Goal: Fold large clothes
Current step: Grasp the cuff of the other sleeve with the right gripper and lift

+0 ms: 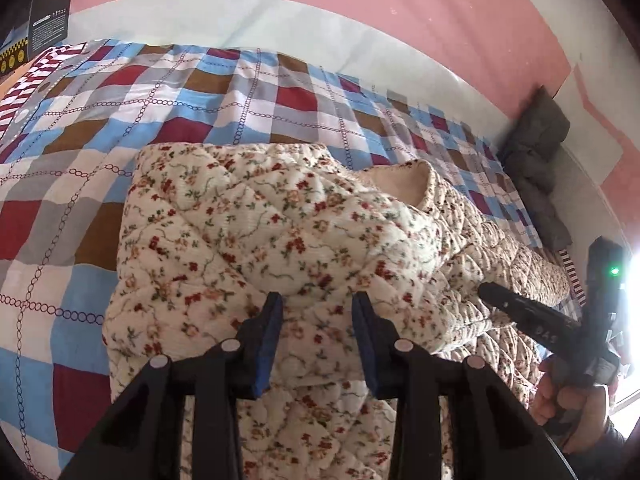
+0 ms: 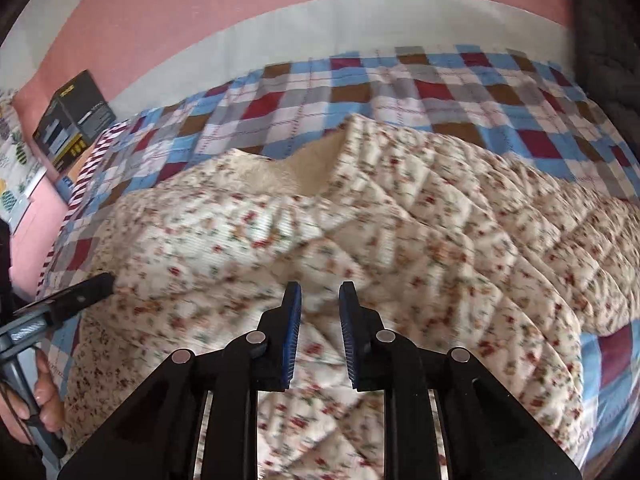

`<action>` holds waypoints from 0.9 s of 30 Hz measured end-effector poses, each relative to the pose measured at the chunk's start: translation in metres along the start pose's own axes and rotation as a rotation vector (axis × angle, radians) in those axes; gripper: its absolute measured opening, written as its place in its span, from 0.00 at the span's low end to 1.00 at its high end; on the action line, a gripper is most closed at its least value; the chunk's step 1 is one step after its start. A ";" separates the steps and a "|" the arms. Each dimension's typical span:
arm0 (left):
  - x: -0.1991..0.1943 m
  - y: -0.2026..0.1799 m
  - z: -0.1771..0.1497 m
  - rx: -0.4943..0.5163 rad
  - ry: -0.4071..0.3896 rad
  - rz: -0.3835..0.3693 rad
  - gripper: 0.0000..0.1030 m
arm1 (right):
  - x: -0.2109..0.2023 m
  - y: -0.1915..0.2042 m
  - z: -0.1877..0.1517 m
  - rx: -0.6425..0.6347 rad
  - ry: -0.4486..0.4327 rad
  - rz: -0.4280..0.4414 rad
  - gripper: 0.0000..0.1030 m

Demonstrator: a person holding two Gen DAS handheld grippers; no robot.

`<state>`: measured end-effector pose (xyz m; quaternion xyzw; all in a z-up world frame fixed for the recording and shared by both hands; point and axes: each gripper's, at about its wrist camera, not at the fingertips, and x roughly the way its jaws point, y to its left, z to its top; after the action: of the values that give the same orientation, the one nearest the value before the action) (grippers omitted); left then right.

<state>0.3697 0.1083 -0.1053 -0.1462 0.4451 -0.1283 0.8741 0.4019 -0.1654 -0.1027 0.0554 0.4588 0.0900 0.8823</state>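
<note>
A cream quilted garment with small red flowers (image 1: pixel 256 232) lies partly folded on the checked bedspread (image 1: pixel 120 120). Its plain cream lining shows at an opening (image 1: pixel 400 184). My left gripper (image 1: pixel 316 300) is open just above the garment's near part, nothing between its blue pads. The right gripper shows at the right of that view (image 1: pixel 492 292). In the right wrist view the garment (image 2: pixel 400 232) fills the middle. My right gripper (image 2: pixel 320 292) is open above it and empty. The left gripper enters at the left edge (image 2: pixel 100 280), its tip at the garment's edge.
The bed stands against a pink and white wall (image 1: pixel 360 12). A dark box (image 2: pixel 72 120) lies at the bed's far left corner. Grey pillows (image 1: pixel 536 148) sit at the right end of the bed. Bare bedspread (image 2: pixel 440 80) lies beyond the garment.
</note>
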 end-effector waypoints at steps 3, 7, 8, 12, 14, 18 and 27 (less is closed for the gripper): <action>0.022 -0.013 -0.011 0.042 0.054 0.040 0.35 | 0.023 -0.033 -0.014 0.058 0.068 0.011 0.17; 0.053 -0.012 -0.011 0.016 0.094 0.069 0.35 | 0.034 -0.024 -0.008 -0.020 0.064 -0.037 0.17; 0.056 -0.011 -0.007 0.005 0.093 0.067 0.35 | 0.036 -0.023 -0.004 -0.027 0.069 -0.045 0.17; 0.061 -0.019 0.005 0.005 0.124 0.112 0.35 | 0.030 -0.029 0.011 0.006 0.071 -0.018 0.19; 0.048 -0.023 0.006 -0.007 0.109 0.103 0.35 | 0.007 -0.033 0.011 0.041 0.024 0.012 0.22; 0.008 -0.027 -0.008 -0.041 0.064 0.021 0.35 | -0.040 -0.059 -0.007 0.127 -0.036 0.089 0.53; -0.038 -0.072 -0.046 0.048 0.028 -0.019 0.36 | -0.084 -0.203 -0.067 0.454 -0.037 -0.008 0.55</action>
<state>0.3038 0.0489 -0.0763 -0.1275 0.4525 -0.1491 0.8699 0.3212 -0.3809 -0.1105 0.2522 0.4512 -0.0202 0.8558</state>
